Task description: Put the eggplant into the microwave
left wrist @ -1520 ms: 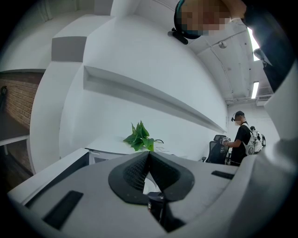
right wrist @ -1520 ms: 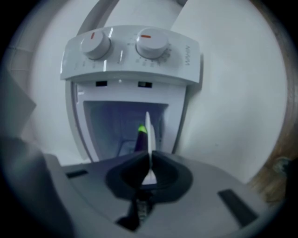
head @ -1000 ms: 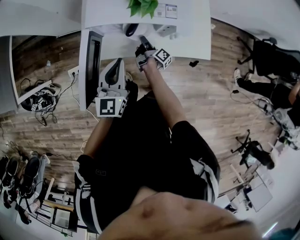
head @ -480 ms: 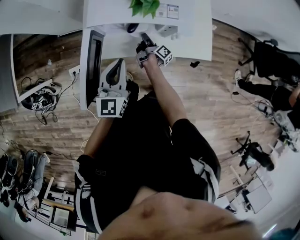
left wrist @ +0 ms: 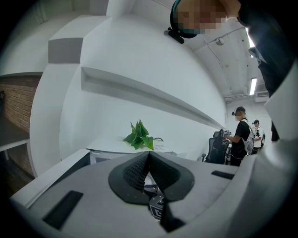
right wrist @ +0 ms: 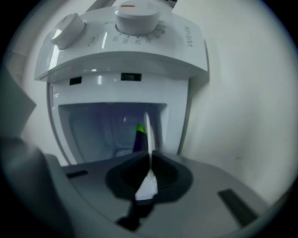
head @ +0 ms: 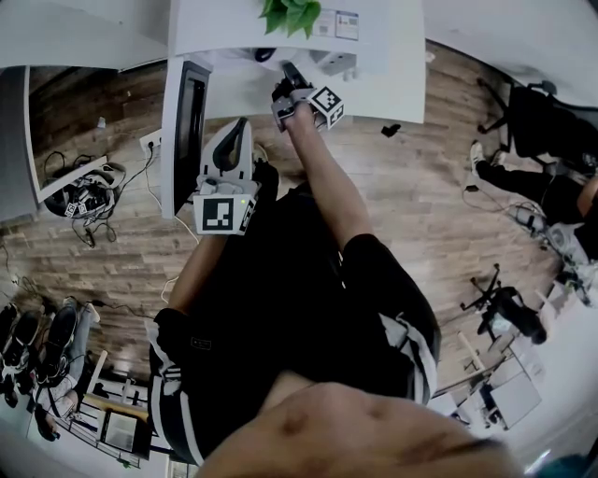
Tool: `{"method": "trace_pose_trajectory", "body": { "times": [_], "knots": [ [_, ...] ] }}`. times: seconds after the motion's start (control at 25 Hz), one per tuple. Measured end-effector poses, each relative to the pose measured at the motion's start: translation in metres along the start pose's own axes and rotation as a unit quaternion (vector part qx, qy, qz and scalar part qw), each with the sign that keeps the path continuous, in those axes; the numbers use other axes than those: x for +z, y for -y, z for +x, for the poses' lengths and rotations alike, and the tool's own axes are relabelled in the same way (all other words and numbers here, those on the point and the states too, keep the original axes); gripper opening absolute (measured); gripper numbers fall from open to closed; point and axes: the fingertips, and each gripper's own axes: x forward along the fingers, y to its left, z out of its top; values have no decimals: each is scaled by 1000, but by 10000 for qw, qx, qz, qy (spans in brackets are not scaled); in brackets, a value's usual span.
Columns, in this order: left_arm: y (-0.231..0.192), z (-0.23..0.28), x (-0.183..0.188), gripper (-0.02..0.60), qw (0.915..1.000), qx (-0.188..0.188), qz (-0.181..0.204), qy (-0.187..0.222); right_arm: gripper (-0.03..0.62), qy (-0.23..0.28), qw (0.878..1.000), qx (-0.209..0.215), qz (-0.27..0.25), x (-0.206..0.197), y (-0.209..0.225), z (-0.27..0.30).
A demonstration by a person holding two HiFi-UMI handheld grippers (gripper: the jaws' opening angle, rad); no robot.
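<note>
**Eggplant in, door edge pinched**

Close in, left gripper (left wrist: 148,157) clenched on nothing. Farther out, right gripper (right wrist: 150,160) clamped on a thin white door edge (right wrist: 147,132) — and beyond, eggplant (right wrist: 138,139) inside the microwave (right wrist: 139,60) cavity.

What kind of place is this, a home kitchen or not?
Probably an office or lab workspace, not a home kitchen: an office chair, loose cables on the wood floor, and a microwave on a white counter.

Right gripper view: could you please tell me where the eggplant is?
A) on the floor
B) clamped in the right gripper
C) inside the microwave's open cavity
C: the purple, green-capped eggplant shows inside the open cavity of the microwave, below its knobs.
</note>
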Motion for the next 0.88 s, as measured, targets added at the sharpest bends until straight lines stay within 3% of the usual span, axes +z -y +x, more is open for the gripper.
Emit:
{"method": "trace_pose_trajectory", "body": {
  "times": [0.88],
  "knots": [
    [-11, 4, 3, 34, 9999, 94, -31, 57, 40, 53, 9999, -129, 23, 3, 0, 19]
  ]
}}
